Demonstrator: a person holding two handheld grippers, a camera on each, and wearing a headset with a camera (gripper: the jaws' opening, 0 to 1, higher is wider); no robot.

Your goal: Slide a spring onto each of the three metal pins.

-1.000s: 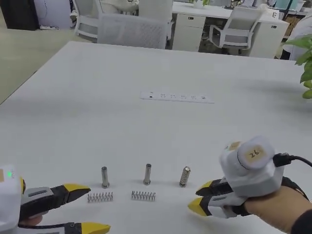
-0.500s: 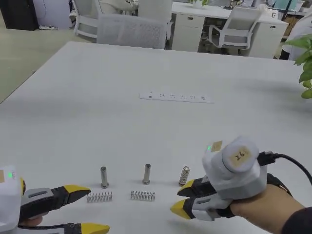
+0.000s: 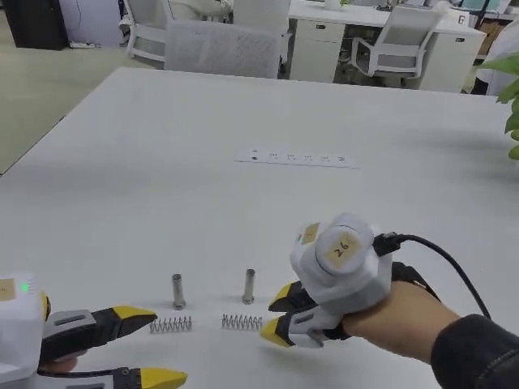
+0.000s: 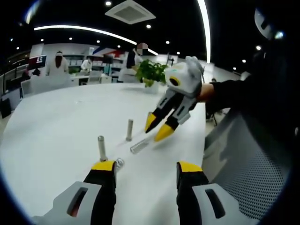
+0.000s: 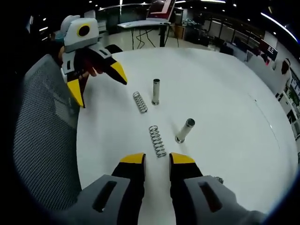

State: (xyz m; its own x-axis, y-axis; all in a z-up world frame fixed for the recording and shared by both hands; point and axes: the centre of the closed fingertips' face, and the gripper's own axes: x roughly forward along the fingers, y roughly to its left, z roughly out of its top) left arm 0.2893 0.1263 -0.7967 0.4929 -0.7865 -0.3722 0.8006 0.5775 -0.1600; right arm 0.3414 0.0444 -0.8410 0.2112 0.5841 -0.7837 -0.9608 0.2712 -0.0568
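Note:
Two bare metal pins stand upright on the white table, the left pin [image 3: 178, 290] and the middle pin [image 3: 249, 285]. A loose spring [image 3: 170, 325] lies in front of the left pin, and another spring [image 3: 242, 322] lies in front of the middle pin. My right gripper [image 3: 274, 314] is open, low over the table, its tips just right of that second spring [image 5: 157, 140], which lies straight ahead of its jaws. It hides whatever stands to the right of the middle pin. My left gripper [image 3: 162, 344] is open at the near left, by the left spring.
A white power strip [image 3: 296, 158] lies flat mid-table. Office chairs [image 3: 223, 49] and desks stand beyond the far edge, and a green plant [image 3: 512, 105] is at the right. A black cable [image 3: 450, 267] trails from my right gripper.
My right gripper has moved left, from beside the right pin that carried a spring to the spring in front of the middle pin, and it now covers that right pin. The left gripper stayed put.

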